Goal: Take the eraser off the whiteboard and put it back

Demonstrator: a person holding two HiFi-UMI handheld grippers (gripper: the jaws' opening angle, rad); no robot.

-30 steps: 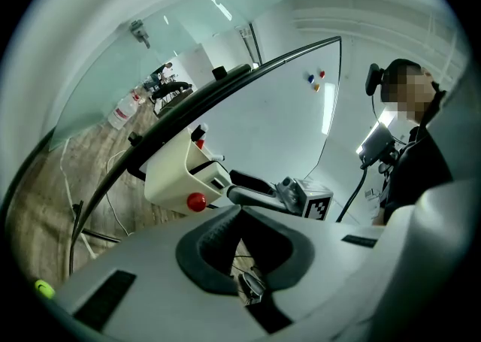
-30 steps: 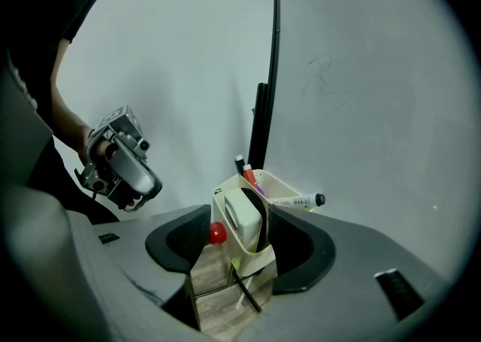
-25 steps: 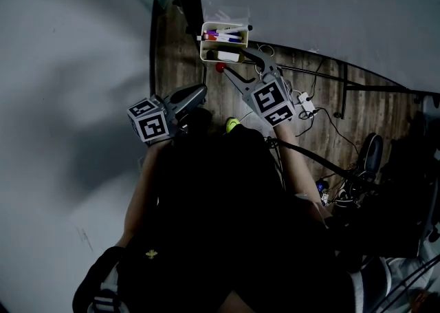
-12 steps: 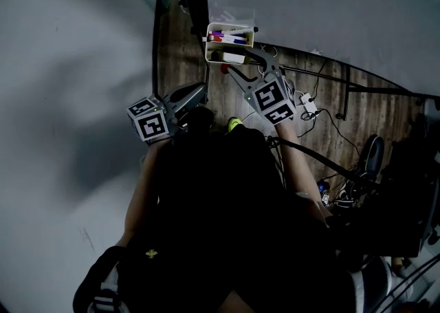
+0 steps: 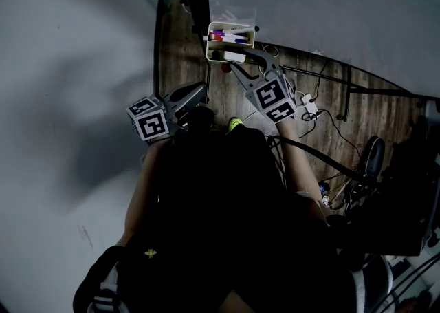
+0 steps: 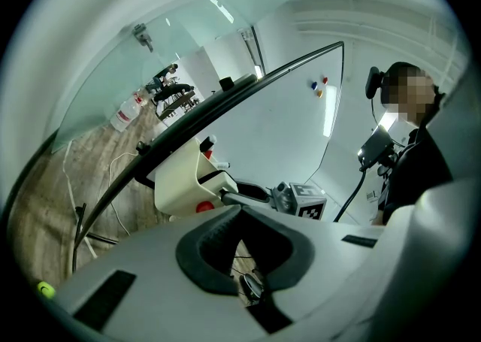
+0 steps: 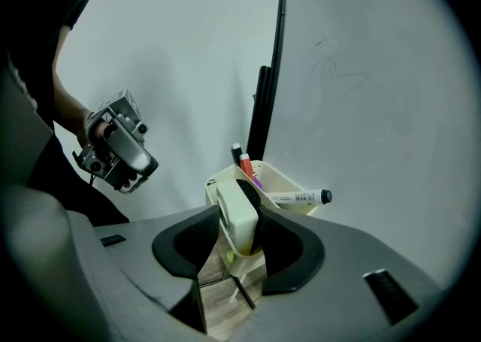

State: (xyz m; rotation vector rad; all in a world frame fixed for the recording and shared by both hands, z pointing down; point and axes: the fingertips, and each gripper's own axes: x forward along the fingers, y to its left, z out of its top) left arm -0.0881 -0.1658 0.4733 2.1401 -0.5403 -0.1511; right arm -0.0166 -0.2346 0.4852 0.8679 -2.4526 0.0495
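A cream tray (image 5: 213, 27) hangs on the whiteboard (image 5: 330, 9) with markers (image 5: 227, 35) and the eraser (image 5: 232, 56) in it. In the right gripper view the eraser (image 7: 239, 222), white with a black felt face, stands on edge at the tray's (image 7: 289, 181) near end. My right gripper (image 7: 239, 211) has its jaws closing on it, one pad against each flat side. The same gripper (image 5: 237, 61) reaches the tray from below in the head view. My left gripper (image 5: 199, 91) hangs to the left, away from the tray, shut and empty, its tips (image 6: 240, 210) meeting.
A marker (image 7: 297, 198) sticks out over the tray's right rim. A red round knob (image 5: 225, 67) sits under the tray. Cables and a power strip (image 5: 309, 106) lie on the wooden floor, with a yellow-green ball (image 5: 233, 124) near my feet. A grey wall (image 5: 69, 64) is left.
The right gripper's jaws have narrowed around the eraser at the tray. The left gripper has stayed where it was.
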